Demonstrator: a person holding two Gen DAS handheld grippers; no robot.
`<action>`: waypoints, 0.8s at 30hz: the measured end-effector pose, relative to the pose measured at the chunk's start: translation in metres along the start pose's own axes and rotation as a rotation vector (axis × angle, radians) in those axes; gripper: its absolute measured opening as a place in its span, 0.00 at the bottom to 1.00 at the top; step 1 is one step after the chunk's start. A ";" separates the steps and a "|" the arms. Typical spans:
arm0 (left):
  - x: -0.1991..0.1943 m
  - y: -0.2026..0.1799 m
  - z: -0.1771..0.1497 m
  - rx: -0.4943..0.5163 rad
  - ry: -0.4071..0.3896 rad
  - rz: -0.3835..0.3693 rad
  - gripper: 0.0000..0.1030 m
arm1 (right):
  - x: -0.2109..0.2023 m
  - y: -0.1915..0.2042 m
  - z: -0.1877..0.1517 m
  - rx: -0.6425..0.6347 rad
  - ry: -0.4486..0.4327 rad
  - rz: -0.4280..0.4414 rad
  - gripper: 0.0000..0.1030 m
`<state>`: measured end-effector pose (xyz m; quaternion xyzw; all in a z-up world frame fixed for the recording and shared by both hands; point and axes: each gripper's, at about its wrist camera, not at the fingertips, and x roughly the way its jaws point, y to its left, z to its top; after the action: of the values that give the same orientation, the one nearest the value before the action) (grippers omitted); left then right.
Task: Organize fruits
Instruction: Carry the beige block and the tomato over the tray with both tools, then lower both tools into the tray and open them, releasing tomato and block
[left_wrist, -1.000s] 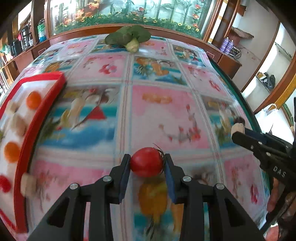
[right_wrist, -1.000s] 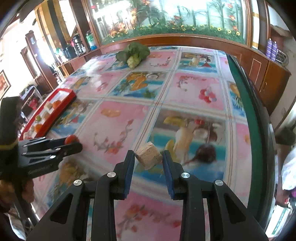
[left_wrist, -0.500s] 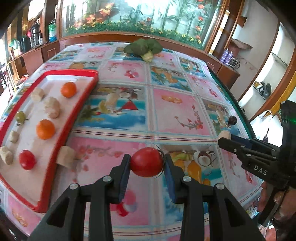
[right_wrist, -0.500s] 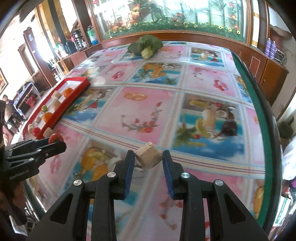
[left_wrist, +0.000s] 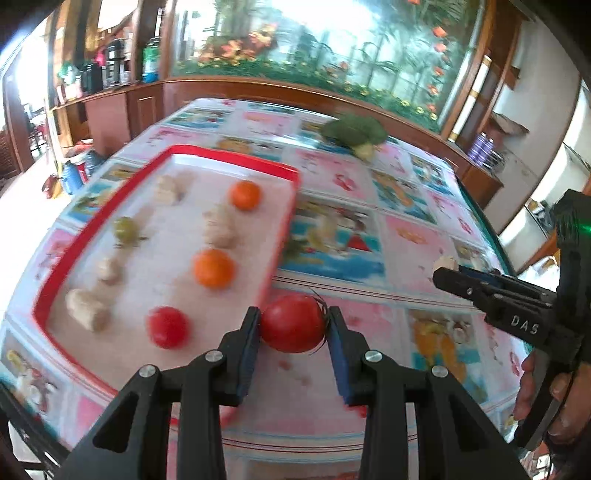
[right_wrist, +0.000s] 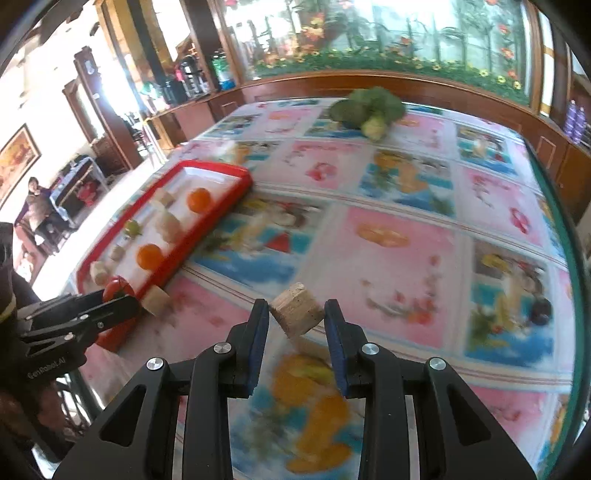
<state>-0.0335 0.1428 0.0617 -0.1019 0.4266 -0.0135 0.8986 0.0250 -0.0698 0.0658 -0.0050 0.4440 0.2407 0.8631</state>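
My left gripper (left_wrist: 293, 326) is shut on a red tomato (left_wrist: 291, 322) and holds it above the near right edge of the red tray (left_wrist: 284, 225). The tray holds two orange fruits (left_wrist: 214, 267), a red tomato (left_wrist: 168, 326), a green fruit (left_wrist: 125, 229) and several beige chunks (left_wrist: 86, 308). My right gripper (right_wrist: 295, 321) is shut on a beige chunk (right_wrist: 297, 308) above the table, right of the tray (right_wrist: 207, 225). The left gripper also shows in the right wrist view (right_wrist: 118, 295). Another beige chunk (right_wrist: 155, 301) lies on the table beside the tray.
A head of broccoli (left_wrist: 354, 134) lies at the far side of the table, also in the right wrist view (right_wrist: 369, 109). The patterned tablecloth (right_wrist: 388, 258) covers the table. A wooden counter and a planter run behind. The table's right edge (right_wrist: 561, 236) is near.
Both grippers have moved left toward the tray, each keeping its load. The tray now fills the left of the left wrist view, and the tomato hangs at its near right edge.
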 end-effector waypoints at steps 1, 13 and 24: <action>-0.002 0.008 0.002 -0.009 -0.005 0.014 0.37 | 0.003 0.005 0.004 -0.001 0.000 0.011 0.29; -0.004 0.088 0.021 -0.086 -0.028 0.113 0.37 | 0.039 0.071 0.062 -0.070 -0.032 0.090 0.29; 0.031 0.105 0.051 -0.090 -0.008 0.109 0.37 | 0.090 0.130 0.107 -0.185 -0.037 0.100 0.29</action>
<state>0.0189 0.2507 0.0486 -0.1189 0.4280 0.0549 0.8942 0.0964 0.1055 0.0878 -0.0578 0.4035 0.3235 0.8539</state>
